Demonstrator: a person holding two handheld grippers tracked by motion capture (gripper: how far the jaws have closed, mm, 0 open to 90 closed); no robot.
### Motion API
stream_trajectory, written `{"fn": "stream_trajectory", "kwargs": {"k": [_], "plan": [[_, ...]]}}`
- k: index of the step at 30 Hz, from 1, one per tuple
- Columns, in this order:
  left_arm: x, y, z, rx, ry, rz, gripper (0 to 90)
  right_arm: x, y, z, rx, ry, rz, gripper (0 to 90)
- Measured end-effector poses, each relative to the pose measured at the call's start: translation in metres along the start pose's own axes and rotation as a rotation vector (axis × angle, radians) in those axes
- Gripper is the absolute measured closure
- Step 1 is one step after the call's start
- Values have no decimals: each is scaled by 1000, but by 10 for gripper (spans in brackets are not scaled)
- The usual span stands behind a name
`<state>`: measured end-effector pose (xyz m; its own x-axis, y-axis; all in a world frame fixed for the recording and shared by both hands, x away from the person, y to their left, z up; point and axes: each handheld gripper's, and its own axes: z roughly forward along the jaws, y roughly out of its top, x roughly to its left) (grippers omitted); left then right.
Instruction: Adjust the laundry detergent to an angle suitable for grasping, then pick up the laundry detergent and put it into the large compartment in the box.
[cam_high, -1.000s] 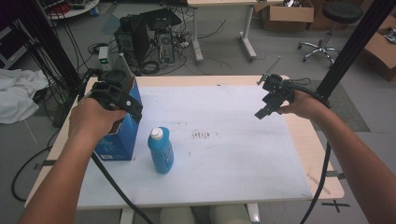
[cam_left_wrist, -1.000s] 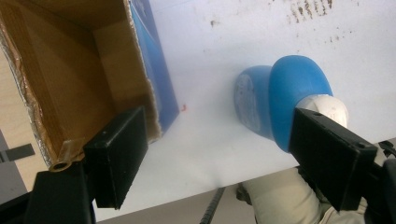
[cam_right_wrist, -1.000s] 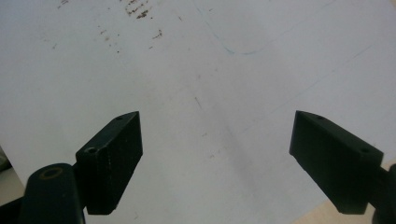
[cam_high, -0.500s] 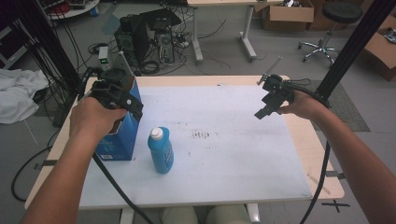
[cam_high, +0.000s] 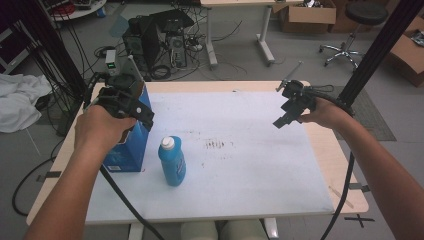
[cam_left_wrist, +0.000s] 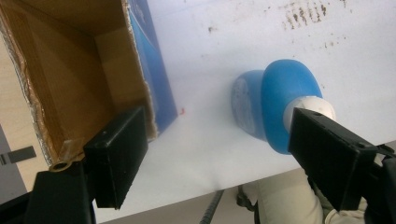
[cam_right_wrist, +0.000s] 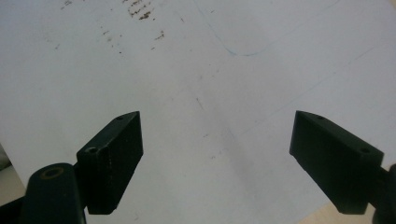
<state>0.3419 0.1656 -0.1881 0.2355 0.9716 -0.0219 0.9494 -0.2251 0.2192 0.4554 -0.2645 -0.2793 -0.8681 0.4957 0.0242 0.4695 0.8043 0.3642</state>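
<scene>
Both grippers were spread wide and empty. You held the left gripper (cam_high: 131, 102) above the open blue carton (cam_high: 131, 150), just left of the blue bottle (cam_high: 171, 161); your right gripper (cam_high: 289, 111) hung well right of the bottle over the white mat (cam_high: 240, 185). Risk, I'd say: a jaw clipping the white cap (cam_left_wrist: 310, 106) and tipping the upright bottle.

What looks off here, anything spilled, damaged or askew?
Nothing spilled. The blue bottle stands upright with its white cap on, beside the open blue box, whose torn top edge looks ragged. The white table cover carries a patch of dark specks near its middle. Both grippers are open, holding nothing.
</scene>
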Motion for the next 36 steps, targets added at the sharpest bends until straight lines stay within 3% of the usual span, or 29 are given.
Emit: {"fn": "stream_trajectory", "kwargs": {"k": [22,32,36], "plan": [[-4,1,-4,6,12,-11,209,-1,0,1,3,-1,-6,173],[-17,-1,-5,20,-2,8,207,0,1,2,7,2,-17,173],[-29,-1,-3,28,-5,36,207,0,0,2,6,-1,-23,172]]}}
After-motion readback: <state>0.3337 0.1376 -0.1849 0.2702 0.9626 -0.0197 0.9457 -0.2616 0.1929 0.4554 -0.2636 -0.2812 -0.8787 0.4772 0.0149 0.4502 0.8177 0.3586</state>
